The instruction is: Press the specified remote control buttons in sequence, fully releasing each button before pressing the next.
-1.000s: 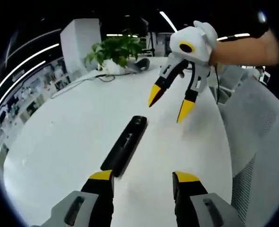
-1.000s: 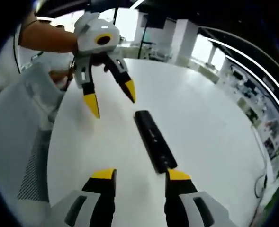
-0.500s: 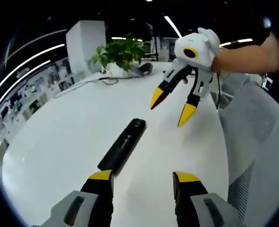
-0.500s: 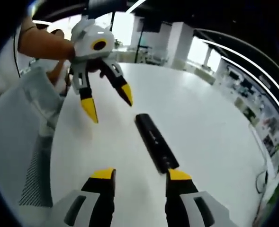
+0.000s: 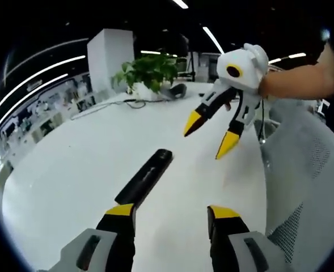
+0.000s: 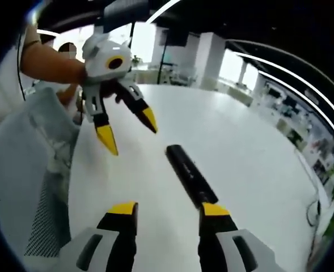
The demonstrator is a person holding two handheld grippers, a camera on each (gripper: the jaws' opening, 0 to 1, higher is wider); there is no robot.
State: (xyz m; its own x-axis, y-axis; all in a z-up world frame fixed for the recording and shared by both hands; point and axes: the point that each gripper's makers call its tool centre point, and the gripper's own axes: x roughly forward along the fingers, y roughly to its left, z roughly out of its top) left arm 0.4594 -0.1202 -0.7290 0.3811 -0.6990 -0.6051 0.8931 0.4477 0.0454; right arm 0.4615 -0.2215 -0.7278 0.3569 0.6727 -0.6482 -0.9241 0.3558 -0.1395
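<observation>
On the white table (image 5: 70, 164), lying flat: a long black remote (image 5: 144, 177), the landmark for everything else.

Left gripper view, near to far:
- Hovering at the near end of the remote, the left gripper (image 5: 171, 214), yellow-tipped jaws spread wide, gripping nothing; left tip almost over the remote's near end, right tip well to its right above bare table.
- Hanging in the air beyond and right of the remote's far end, the right gripper (image 5: 211, 135), jaws parted, empty, tips pointing down toward the table, not touching the remote.
- Standing just right of the remote's side of the table, a grey mesh chair (image 5: 303, 187).
- Sitting far beyond the remote at the table's far edge, a leafy green plant (image 5: 149, 71), with a thin cable (image 5: 107, 105) trailing beside it.

Right gripper view, near to far:
- Hovering at the near end of the remote (image 6: 190, 174), the right gripper (image 6: 165, 210), jaws released and wide apart, right tip close to the remote's end.
- Hanging beyond and left of the remote, the left gripper (image 6: 128, 132), jaws apart, holding nothing, clear of the remote.
- Standing left of the remote, past the table edge, the grey chair (image 6: 25, 170).
</observation>
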